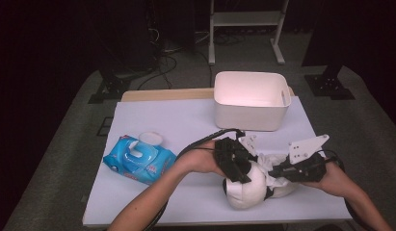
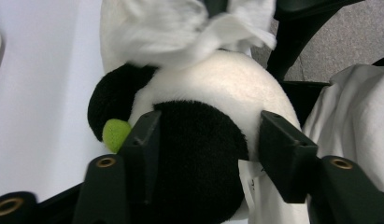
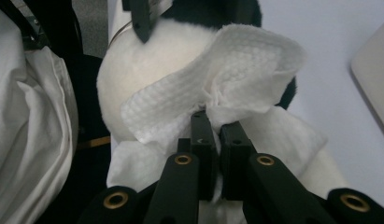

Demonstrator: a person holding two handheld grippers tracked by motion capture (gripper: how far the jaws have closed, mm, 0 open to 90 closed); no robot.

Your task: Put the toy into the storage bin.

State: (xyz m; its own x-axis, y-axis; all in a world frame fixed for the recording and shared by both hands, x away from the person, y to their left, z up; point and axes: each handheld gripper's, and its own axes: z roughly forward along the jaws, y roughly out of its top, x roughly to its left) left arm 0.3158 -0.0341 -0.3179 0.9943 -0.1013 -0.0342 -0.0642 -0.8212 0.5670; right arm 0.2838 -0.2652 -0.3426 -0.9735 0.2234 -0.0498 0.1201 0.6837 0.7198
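Note:
A black-and-white plush toy (image 1: 244, 191) lies near the table's front edge, right of centre. My left gripper (image 1: 238, 168) comes down on it from the left, shut on the toy. In the left gripper view the pads press either side of the toy's black patch (image 2: 199, 154), next to a small green part (image 2: 116, 133). My right gripper (image 1: 276, 172) reaches in from the right, shut on a bunched white wipe (image 1: 271, 161). In the right gripper view the wipe (image 3: 227, 74) fans out from the closed jaws and rests against the toy's white fur (image 3: 143, 56).
A white plastic bin (image 1: 251, 115) stands at the back, right of centre. A blue pack of wet wipes (image 1: 138, 161) with its lid flipped up lies at the left on the white table cover (image 1: 186, 120). The person's white clothing (image 3: 31, 140) is close behind the toy.

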